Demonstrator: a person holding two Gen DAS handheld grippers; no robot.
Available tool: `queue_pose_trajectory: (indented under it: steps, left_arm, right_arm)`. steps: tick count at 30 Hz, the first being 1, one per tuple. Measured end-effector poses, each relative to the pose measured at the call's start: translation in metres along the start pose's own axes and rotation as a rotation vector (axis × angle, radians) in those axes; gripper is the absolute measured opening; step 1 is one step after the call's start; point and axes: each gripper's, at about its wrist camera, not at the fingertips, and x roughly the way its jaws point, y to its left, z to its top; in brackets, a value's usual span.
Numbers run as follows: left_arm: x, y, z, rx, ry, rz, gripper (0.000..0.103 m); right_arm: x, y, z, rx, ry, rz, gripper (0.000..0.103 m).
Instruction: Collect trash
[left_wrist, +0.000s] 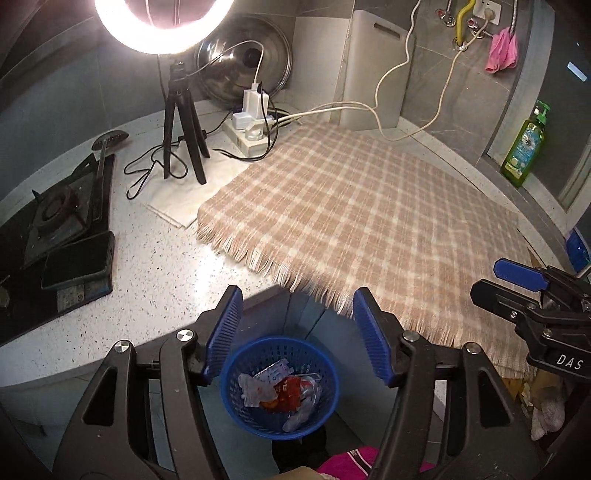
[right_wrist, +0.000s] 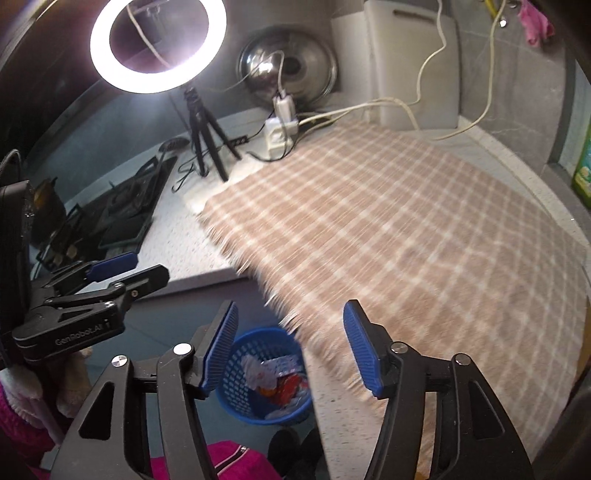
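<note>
Left wrist view shows the left gripper wide open and holding nothing, above the blue basket on the floor, where the trash lies. The right gripper is spread wide and empty too, over the edge of the checked cloth on the counter.

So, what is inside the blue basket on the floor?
The blue basket holds crumpled trash: whitish plastic wrappers, a red packet, something orange. The pile covers whatever lies beneath it, and the bottom of the basket cannot be seen.
</note>
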Motion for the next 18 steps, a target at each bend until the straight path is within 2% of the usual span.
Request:
queue_pose_trajectory:
  steps: [7, 9, 11, 16, 18]
  left_arm:
    - [-0.023, -0.019, 0.015, 0.024, -0.049, 0.006, 0.069]
    - [-0.028, -0.023, 0.018, 0.027, -0.057, 0.006, 0.075]
    - [-0.033, -0.026, 0.020, 0.028, -0.070, 0.007, 0.080]
    - [-0.045, -0.034, 0.026, 0.035, -0.099, 0.024, 0.083]
    - [-0.049, -0.036, 0.028, 0.038, -0.109, 0.029, 0.089]
  right_arm:
    - [-0.030, -0.018, 0.006, 0.022, -0.103, -0.076, 0.073]
    - [-0.037, -0.024, 0.008, 0.044, -0.127, -0.080, 0.076]
    - [-0.041, -0.028, 0.009, 0.059, -0.138, -0.077, 0.077]
    - [-0.048, -0.038, 0.009, 0.093, -0.155, -0.081, 0.077]
    - [-0.050, -0.041, 0.009, 0.106, -0.161, -0.082, 0.077]
